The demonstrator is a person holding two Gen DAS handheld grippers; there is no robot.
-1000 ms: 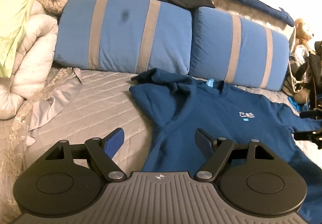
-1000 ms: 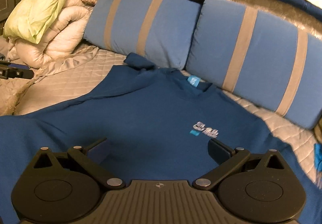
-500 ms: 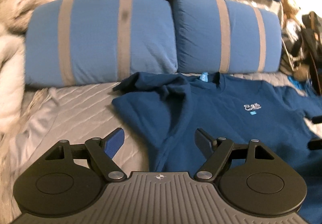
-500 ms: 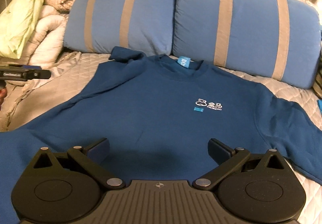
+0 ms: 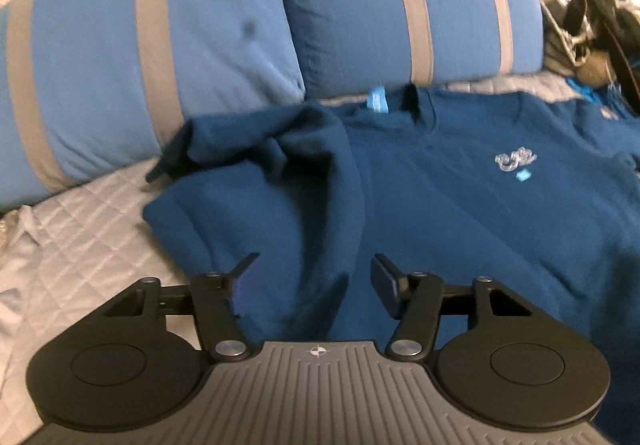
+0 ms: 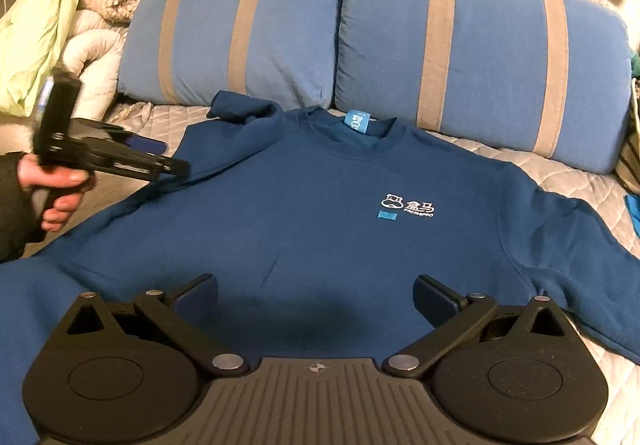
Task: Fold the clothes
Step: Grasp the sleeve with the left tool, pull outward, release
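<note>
1. Compare your left gripper view with the one a second ago; the sweatshirt fills more of the frame and the pillows have slid toward 9 o'clock; the view is blurred, so judge the gripper to be in motion toward the garment's bunched side.
2. Compare your right gripper view likewise; the sweatshirt, skewed a second ago, now sits square ahead, collar at 12 o'clock; your left hand has come into view at 9 o'clock, holding its gripper above the sleeve.
3. Read this as an approach by both grippers; the garment lies spread front-up on the quilt, logo showing; no fold across the body is visible.
4. Note the rumpled fabric at 11 o'clock in the left view; one shoulder and sleeve are heaped there, not flat.
5. Check the left fingers; they stand apart with nothing between them; a sleeve ridge runs from 12 o'clock down into the gap.
6. Check the right fingers; they stand wide apart, empty; the chest lies ahead at 12 o'clock, the right sleeve at 3 o'clock.
</note>
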